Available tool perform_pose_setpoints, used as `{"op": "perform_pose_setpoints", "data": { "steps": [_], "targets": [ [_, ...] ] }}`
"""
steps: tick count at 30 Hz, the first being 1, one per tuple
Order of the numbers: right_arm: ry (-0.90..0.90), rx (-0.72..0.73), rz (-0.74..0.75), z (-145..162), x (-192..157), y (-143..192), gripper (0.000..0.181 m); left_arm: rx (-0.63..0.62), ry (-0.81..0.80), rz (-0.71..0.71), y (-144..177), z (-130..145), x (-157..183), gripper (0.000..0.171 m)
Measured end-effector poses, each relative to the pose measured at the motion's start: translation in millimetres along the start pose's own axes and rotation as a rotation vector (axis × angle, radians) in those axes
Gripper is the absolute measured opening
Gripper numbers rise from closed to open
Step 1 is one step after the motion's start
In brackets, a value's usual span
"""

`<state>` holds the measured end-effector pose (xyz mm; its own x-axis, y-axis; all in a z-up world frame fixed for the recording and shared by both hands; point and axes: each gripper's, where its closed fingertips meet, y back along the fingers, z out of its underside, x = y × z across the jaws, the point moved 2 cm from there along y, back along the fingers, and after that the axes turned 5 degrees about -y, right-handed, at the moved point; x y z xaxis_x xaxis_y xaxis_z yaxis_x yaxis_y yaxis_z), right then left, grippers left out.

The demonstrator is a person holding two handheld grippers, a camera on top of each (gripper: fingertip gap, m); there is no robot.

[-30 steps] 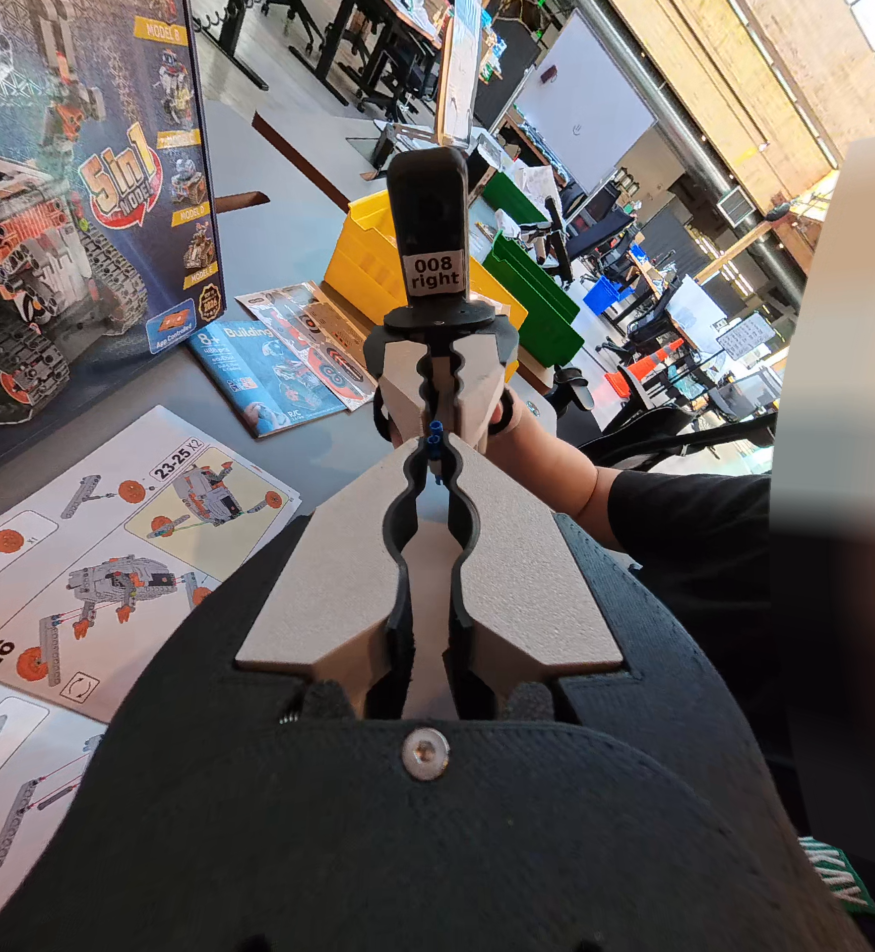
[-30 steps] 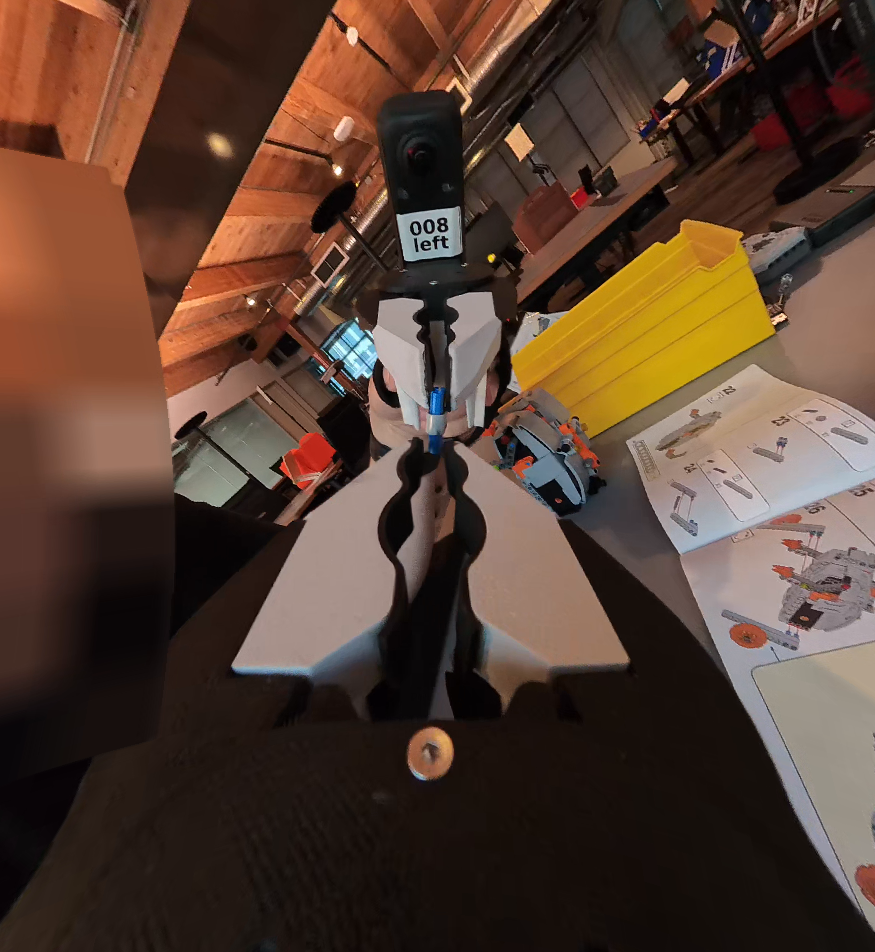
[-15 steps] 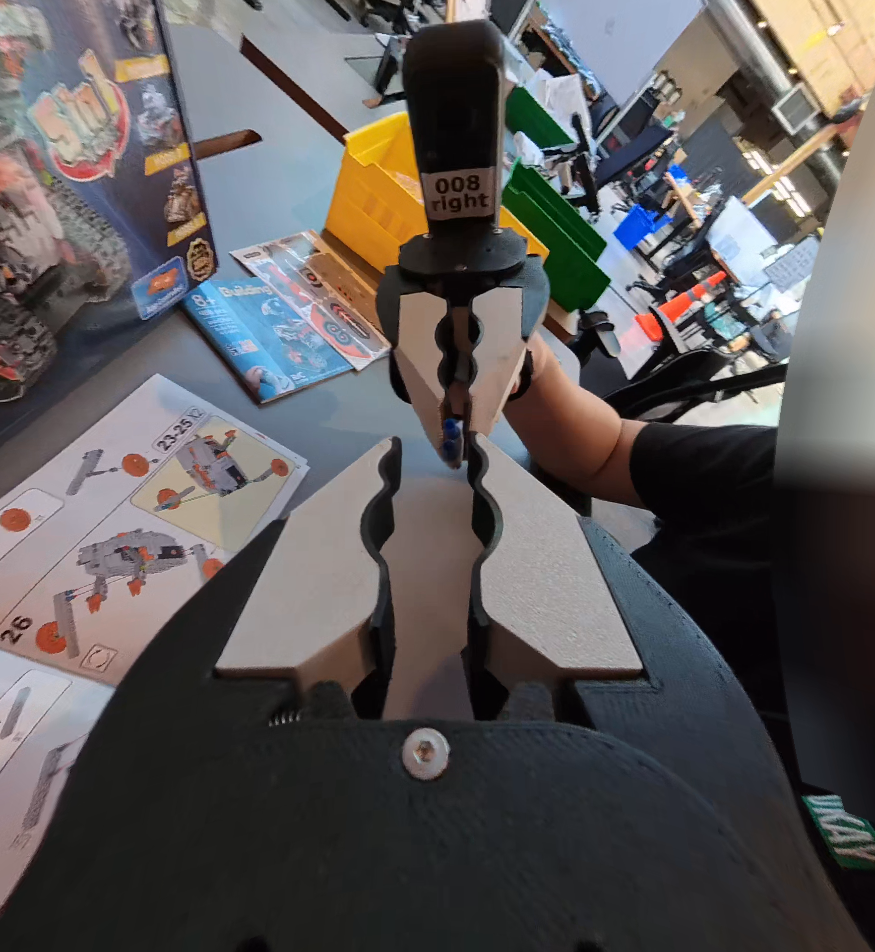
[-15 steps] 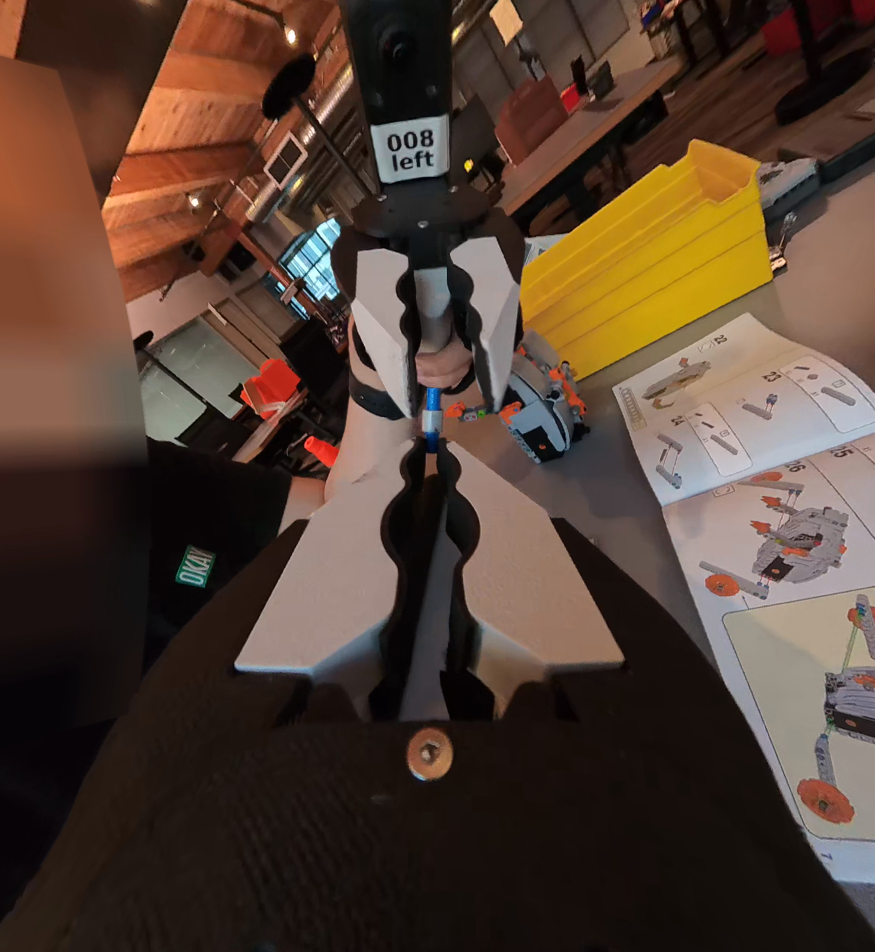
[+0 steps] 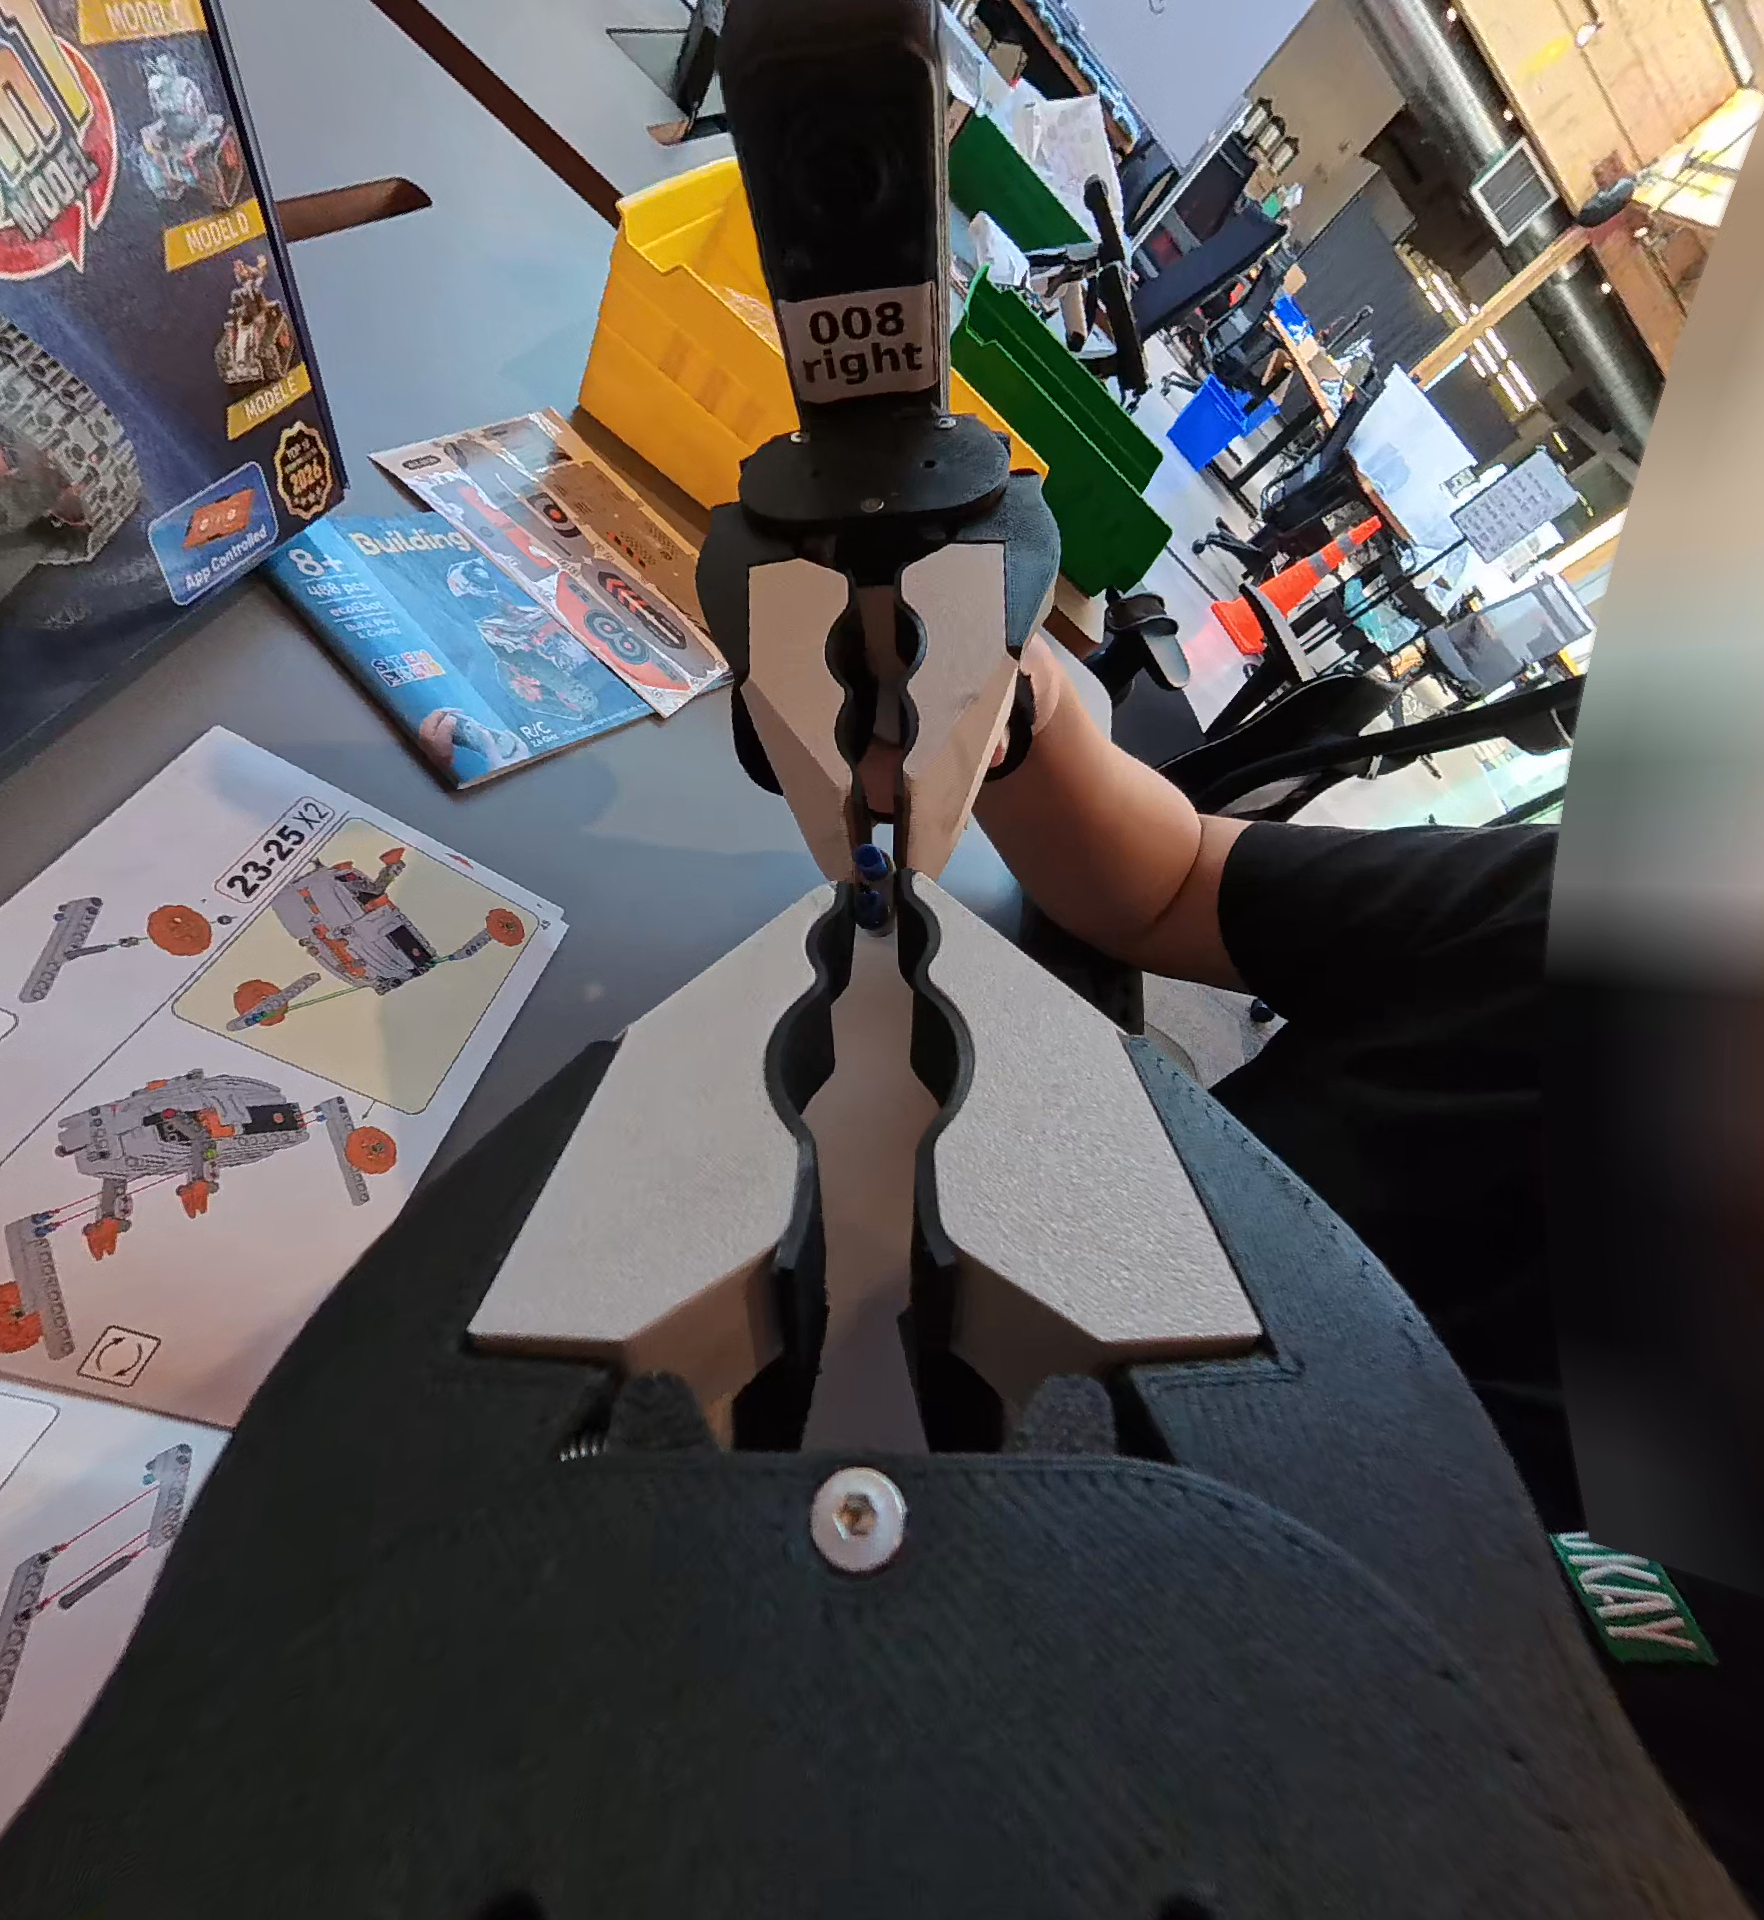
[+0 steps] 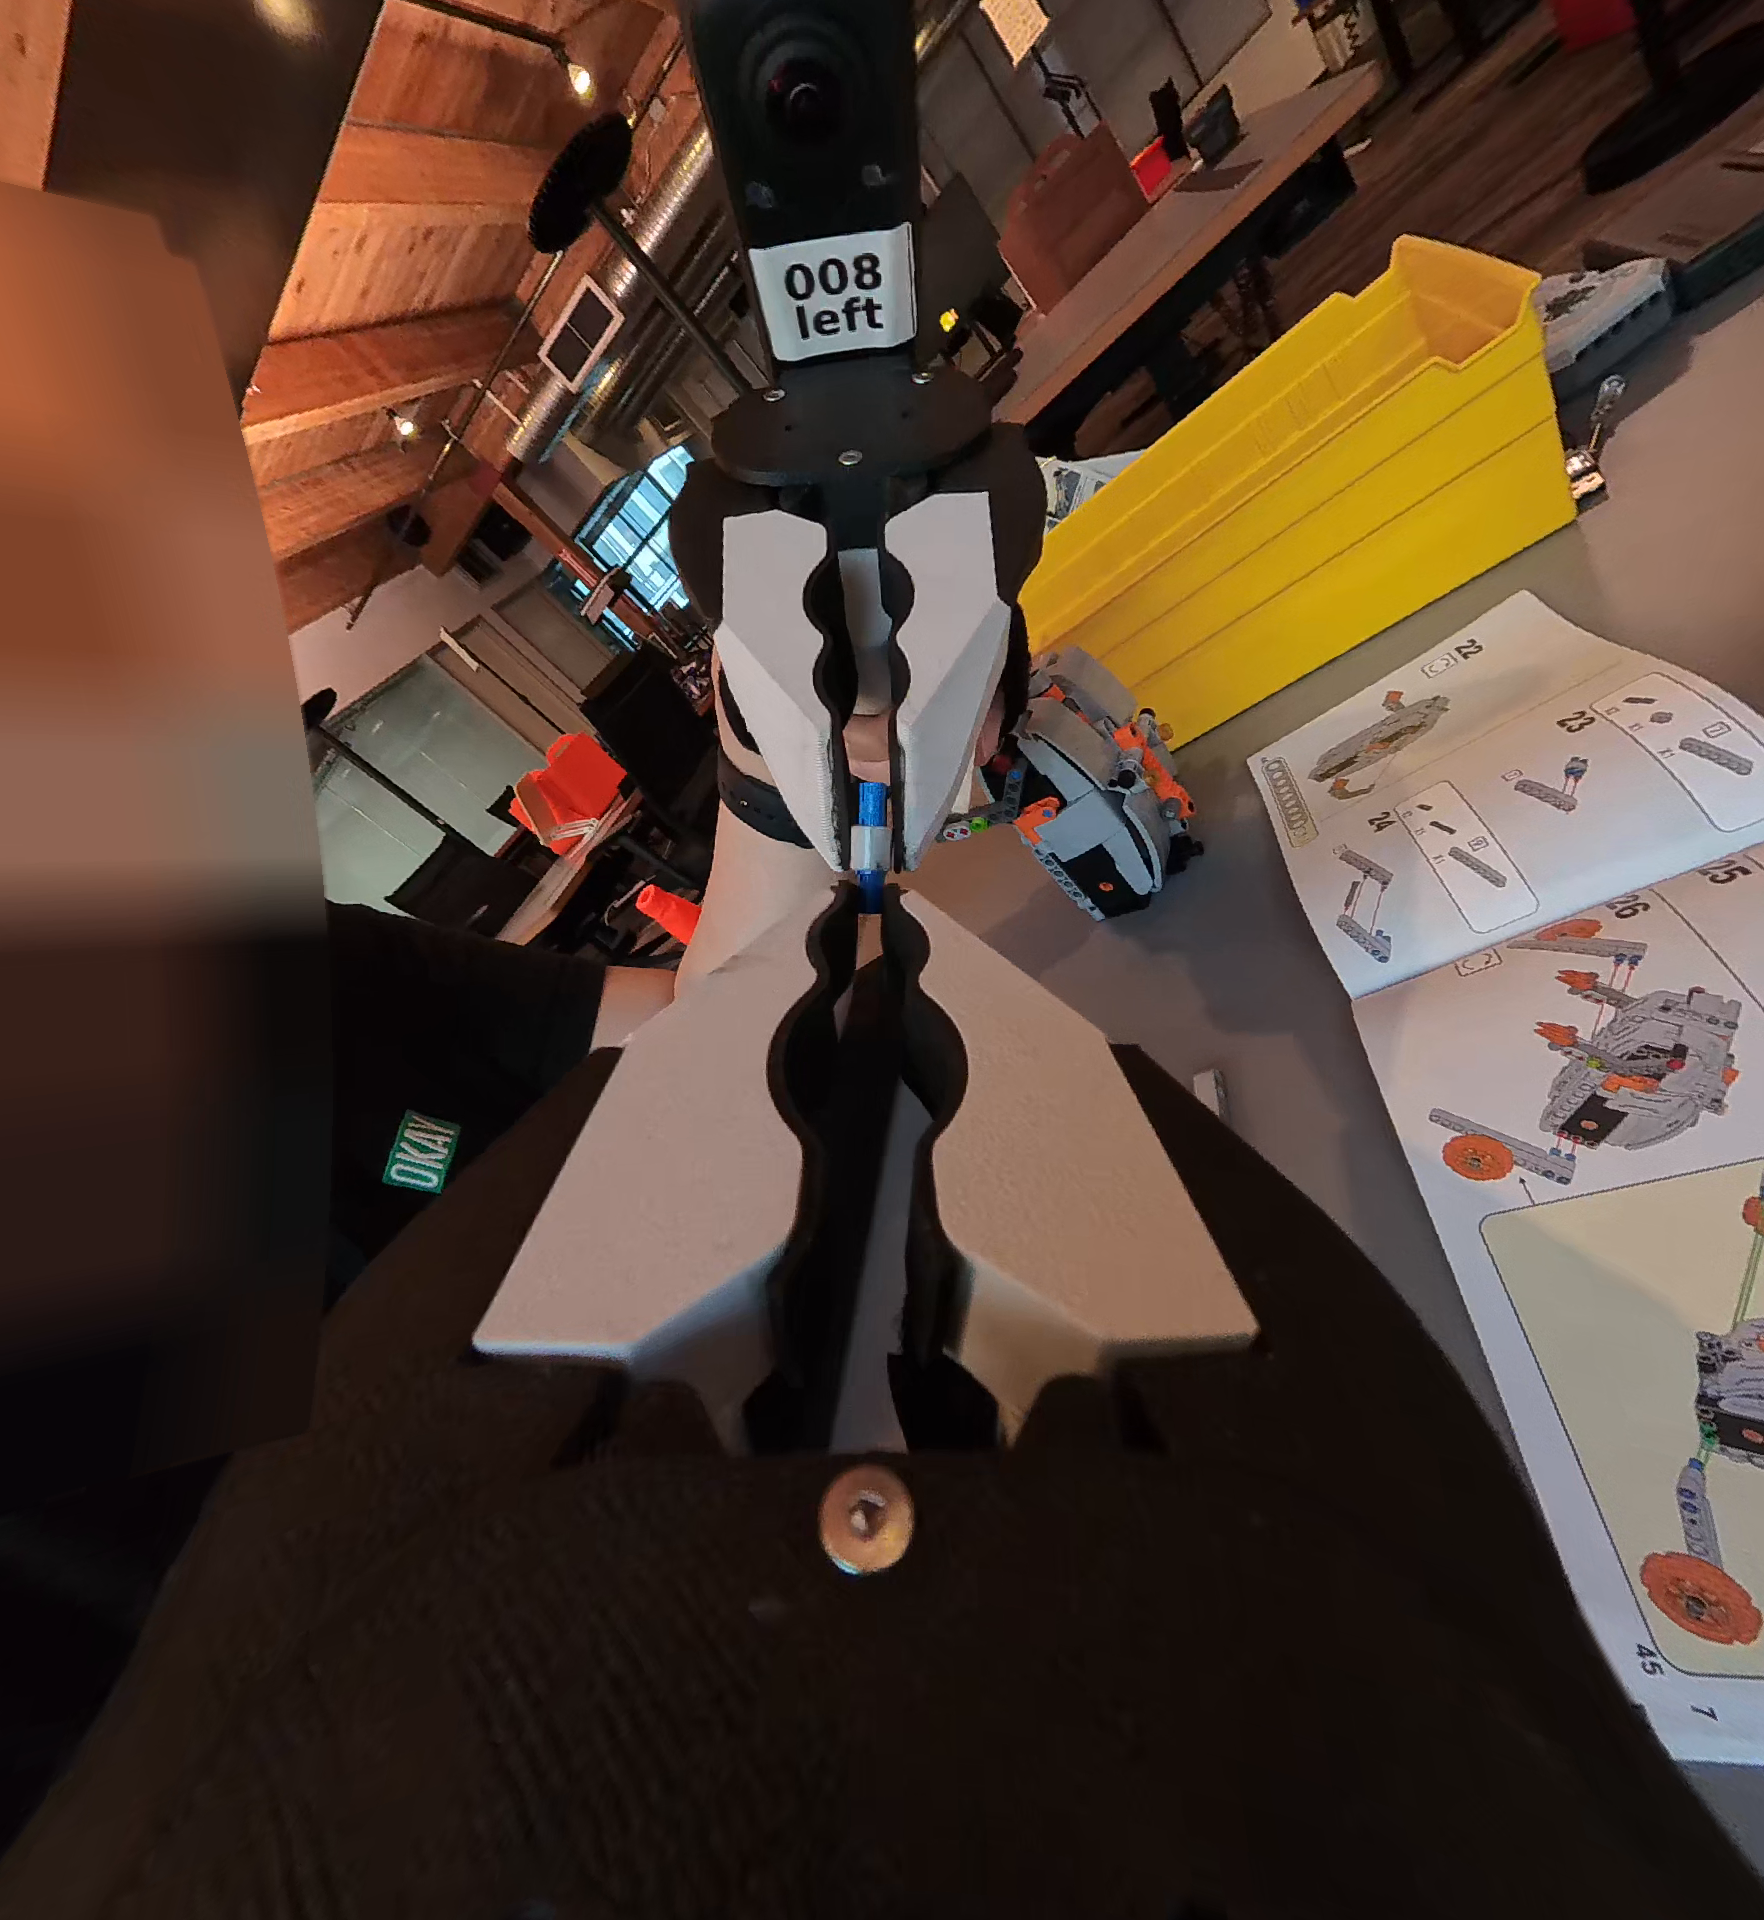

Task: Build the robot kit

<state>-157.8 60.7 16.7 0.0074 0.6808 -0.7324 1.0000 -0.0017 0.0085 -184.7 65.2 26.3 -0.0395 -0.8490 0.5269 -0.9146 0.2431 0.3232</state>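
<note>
My two grippers meet tip to tip above the grey table. Between the tips is a small blue pin (image 5: 867,883) with a white sleeve (image 6: 870,844) on it. In the left wrist view my left gripper (image 5: 873,896) is closed around the near end of the pin, and the right gripper (image 5: 878,836) comes in from above, pinching the far end. In the right wrist view my right gripper (image 6: 862,906) is shut on the pin's blue end (image 6: 870,800), and the left gripper (image 6: 867,857) grips the sleeved part. A person's forearm shows behind each gripper.
An open instruction manual (image 5: 234,1039) (image 6: 1584,935) lies on the table beside the grippers. A partly built grey and orange model (image 6: 1096,831) sits by a yellow bin (image 6: 1325,499) (image 5: 670,343). A kit box (image 5: 78,312), a blue booklet (image 5: 442,644) and a green bin (image 5: 1054,416) stand farther off. My left and right fingertips are right by each other.
My left gripper was shut on the pin a second ago, opened half a second ago, and is closed on it again. The right gripper has kept hold of it throughout.
</note>
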Motion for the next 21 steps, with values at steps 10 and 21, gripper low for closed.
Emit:
{"op": "perform_pose_setpoints", "data": {
  "steps": [10, 21],
  "targets": [
    [0.091, -0.022, 0.022, 3.3, -2.1, -4.1, 0.002, -0.049, -0.099, -0.015, 2.3, 6.6, 4.6, 0.006],
    [0.155, -0.027, 0.019, 2.1, -12.0, -3.4, 0.002, 0.028, -0.116, -0.053, 25.6, -2.0, 12.6, 0.026]
  ]
}}
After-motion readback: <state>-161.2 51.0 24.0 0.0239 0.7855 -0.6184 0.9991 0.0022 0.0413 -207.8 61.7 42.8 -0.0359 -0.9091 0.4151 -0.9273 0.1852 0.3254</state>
